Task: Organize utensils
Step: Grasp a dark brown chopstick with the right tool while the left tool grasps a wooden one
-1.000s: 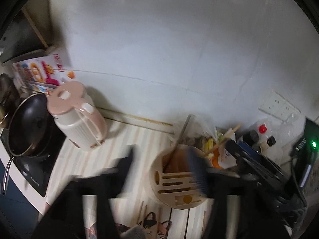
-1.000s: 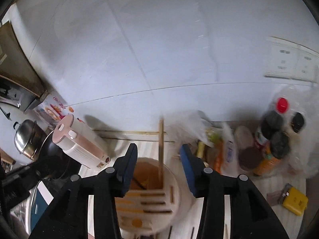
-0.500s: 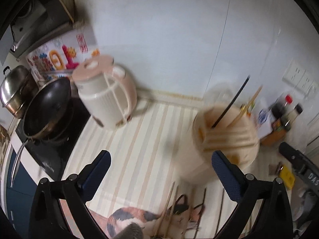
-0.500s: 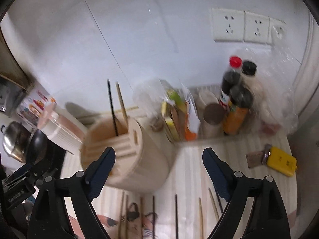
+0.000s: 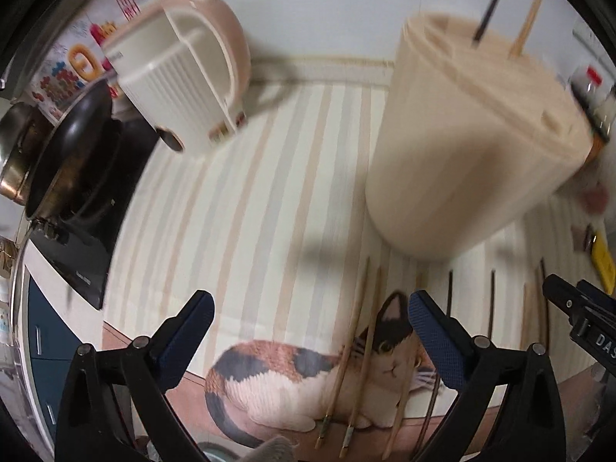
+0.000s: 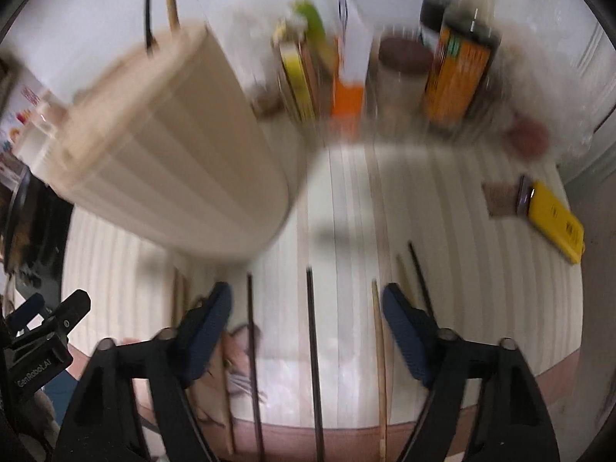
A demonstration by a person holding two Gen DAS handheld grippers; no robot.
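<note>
1. The tall beige plastic utensil holder [image 5: 473, 150] with a slotted top stands on the striped cream-and-tan counter mat [image 5: 246, 215]. One black chopstick [image 5: 491, 9] and one light wooden chopstick [image 5: 527, 21] stick up out of its top.
2. In the right wrist view the same beige holder [image 6: 173, 161] fills the upper left, blurred.
3. Loose chopsticks lie flat on the mat in front of the holder, roughly parallel. In the right wrist view a thin black chopstick [image 6: 313, 350] lies midway between the fingers, another dark one [image 6: 252, 346] lies to its left, and a pale wooden one [image 6: 379, 358] lies to its right.
4. In the left wrist view several wooden chopsticks [image 5: 354, 350] lie across the printed calico cat picture [image 5: 308, 377] at the mat's near edge.
5. The right gripper [image 6: 308, 304] hangs over the loose chopsticks, its blue-padded fingers spread wide and holding nothing.
6. The left gripper [image 5: 308, 308] hangs over the cat picture, fingers likewise wide apart and empty.
7. A pink-and-white electric kettle [image 5: 184, 77] stands left of the holder, well apart from it.
8. A black frying pan [image 5: 73, 158] sits on a dark cooktop beside the kettle.
9. Right of the holder stand dark sauce bottles [image 6: 462, 54] and packets against the wall.
10. A yellow rectangular object [image 6: 556, 227] lies on the mat at far right.
</note>
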